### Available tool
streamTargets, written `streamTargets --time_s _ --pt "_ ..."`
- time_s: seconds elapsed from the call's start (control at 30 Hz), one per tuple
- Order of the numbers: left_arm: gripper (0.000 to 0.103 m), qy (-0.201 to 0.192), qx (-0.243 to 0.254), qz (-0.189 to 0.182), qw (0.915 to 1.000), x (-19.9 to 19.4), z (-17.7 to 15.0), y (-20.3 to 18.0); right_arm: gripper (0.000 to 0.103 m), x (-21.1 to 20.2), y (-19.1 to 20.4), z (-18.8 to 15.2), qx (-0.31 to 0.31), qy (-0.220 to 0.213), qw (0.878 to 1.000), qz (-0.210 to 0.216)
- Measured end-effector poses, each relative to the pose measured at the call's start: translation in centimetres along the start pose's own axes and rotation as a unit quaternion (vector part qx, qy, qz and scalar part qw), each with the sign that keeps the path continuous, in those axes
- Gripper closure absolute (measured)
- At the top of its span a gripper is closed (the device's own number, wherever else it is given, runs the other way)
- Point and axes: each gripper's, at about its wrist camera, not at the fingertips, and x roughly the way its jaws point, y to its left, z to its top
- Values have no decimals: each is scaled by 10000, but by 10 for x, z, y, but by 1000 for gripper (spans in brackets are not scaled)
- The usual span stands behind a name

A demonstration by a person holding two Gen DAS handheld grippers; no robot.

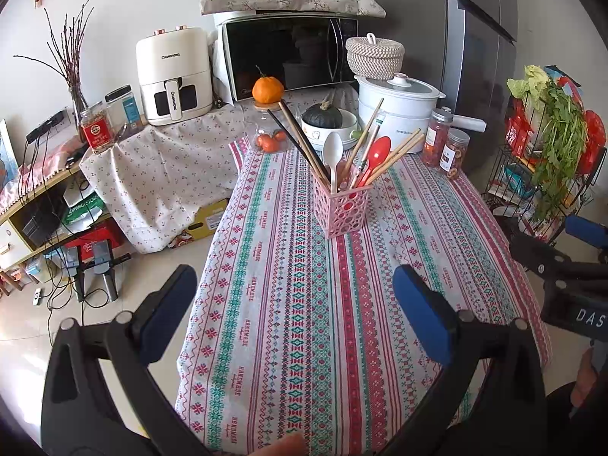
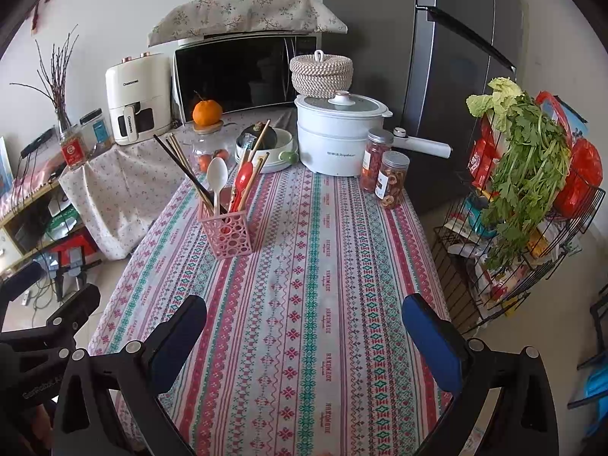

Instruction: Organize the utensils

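Here both tongs hang low over the near end of the table, spread wide and holding nothing: the left gripper (image 1: 294, 304) and the right gripper (image 2: 304, 334), each with blue padded fingers on black plastic arms. The pink holder (image 1: 344, 209) stands ahead of them, toward the far middle of the striped woven tablecloth (image 2: 323, 304), slightly nearer the left tongs. It is a square plastic basket with round cut-outs. Already standing in it, tilted outward, are wooden chopsticks (image 1: 395, 155), dark chopsticks (image 1: 294, 138), a white spoon (image 1: 333, 152) and a red spoon (image 1: 378, 157). No loose utensil shows on the cloth.
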Motion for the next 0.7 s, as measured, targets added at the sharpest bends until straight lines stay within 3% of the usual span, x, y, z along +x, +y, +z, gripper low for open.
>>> streamTargets --time_s 0.7 --pt "0 -18 -16 -44 10000 0 1 4 0 1 0 -1 4 -5 10000 -11"
